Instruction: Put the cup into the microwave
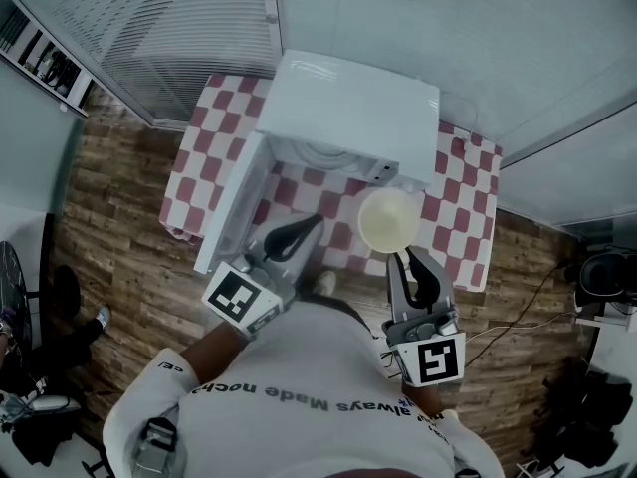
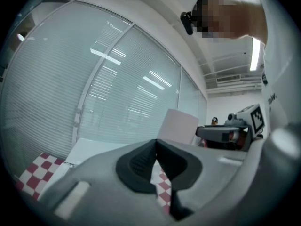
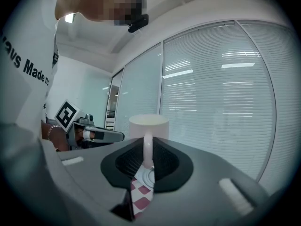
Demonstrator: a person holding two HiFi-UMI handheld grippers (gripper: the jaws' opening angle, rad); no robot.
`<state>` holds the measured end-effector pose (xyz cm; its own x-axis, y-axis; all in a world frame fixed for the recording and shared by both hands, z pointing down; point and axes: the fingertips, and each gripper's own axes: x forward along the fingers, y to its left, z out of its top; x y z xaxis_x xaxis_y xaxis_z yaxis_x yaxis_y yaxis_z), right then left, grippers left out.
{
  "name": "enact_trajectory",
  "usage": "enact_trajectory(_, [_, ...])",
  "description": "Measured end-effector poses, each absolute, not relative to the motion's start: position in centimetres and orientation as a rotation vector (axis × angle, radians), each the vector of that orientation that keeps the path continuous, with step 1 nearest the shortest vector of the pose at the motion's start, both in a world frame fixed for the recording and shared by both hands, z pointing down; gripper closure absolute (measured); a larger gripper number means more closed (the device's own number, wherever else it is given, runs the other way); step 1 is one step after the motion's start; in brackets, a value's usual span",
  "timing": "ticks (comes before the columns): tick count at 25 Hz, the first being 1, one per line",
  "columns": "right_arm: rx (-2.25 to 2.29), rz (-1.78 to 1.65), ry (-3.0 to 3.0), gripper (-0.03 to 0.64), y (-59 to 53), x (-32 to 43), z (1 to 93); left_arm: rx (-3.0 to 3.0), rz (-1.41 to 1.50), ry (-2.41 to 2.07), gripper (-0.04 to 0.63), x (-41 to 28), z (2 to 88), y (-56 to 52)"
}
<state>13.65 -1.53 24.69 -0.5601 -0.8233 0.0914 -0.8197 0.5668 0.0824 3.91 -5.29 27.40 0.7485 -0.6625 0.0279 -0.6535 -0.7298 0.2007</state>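
Since the right tool [image 3: 147, 157] pinches the cup [image 3: 148, 125] by its handle, it hangs upright, microwave [image 1: 348, 108] just ahead; left tool [image 2: 156, 147] clenched, empty.

Wood-plank floor [image 1: 119, 207] running under small table [image 1: 468, 222] wearing red-and-white checked cloth. Glass walls [image 1: 468, 38] with shut slatted blinds [image 1: 169, 28] meeting at corner behind table. Shelf [image 1: 40, 58] showing at upper left. Cables [image 1: 518, 312] trailing across floor at right. Ceiling strip light [image 2: 256, 53] glowing overhead.
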Motion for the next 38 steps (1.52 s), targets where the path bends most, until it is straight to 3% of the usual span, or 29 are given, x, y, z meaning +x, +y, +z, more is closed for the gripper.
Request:
enact_trajectory(16, [1.484, -0.032, -2.627, 0.575, -4.8, 11.6, 24.1, 2.796, -0.075, -1.002, 0.592, 1.5, 26.3, -9.2])
enact_trajectory(38, [1.467, 0.140, -2.566, 0.575, -6.9, 10.4, 32.6, 2.733, 0.064, -0.972, 0.592, 1.4, 35.1, -11.0])
